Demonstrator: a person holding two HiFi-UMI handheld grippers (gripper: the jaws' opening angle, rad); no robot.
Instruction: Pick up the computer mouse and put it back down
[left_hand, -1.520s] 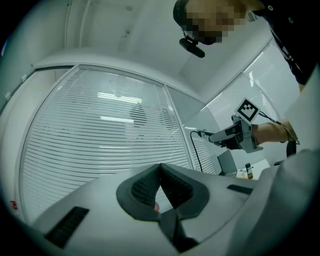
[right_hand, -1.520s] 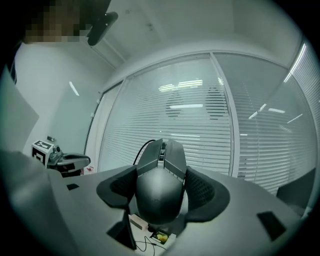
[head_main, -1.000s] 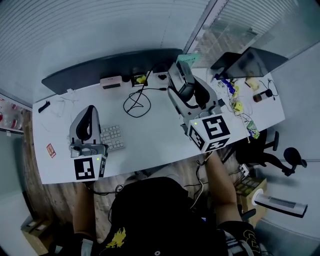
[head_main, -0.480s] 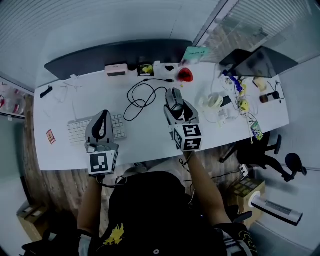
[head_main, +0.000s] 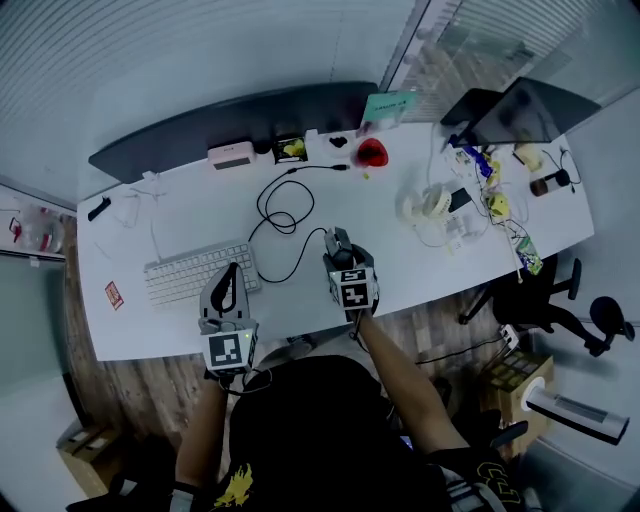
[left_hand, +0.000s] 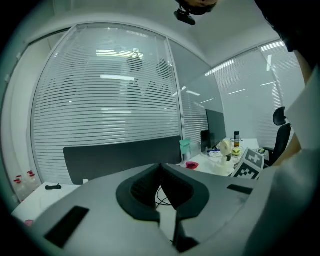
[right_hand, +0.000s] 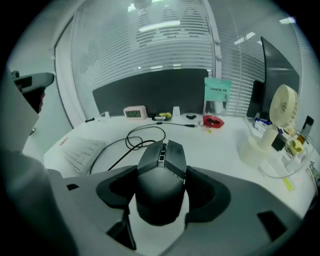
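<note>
The black computer mouse (right_hand: 161, 182) sits between the jaws of my right gripper (right_hand: 161, 189), which is shut on its sides. In the head view the mouse (head_main: 337, 240) hangs low over the white desk (head_main: 400, 255) near its front edge; I cannot tell whether it touches the desk. Its black cable (head_main: 285, 212) runs in loops toward the back. My left gripper (head_main: 230, 275) is held over the desk's front edge beside the keyboard. In the left gripper view its jaws are shut with nothing in them (left_hand: 161, 186).
A white keyboard (head_main: 195, 272) lies left of the mouse. At the back are a dark partition (head_main: 230, 120), a small pink clock (head_main: 229, 154) and a red object (head_main: 371, 152). A white fan (right_hand: 280, 117), a monitor (head_main: 520, 110) and small clutter fill the right end.
Both grippers have come down toward the desk and nearer to the person. The right one dropped much further, with the mouse still in its jaws.
</note>
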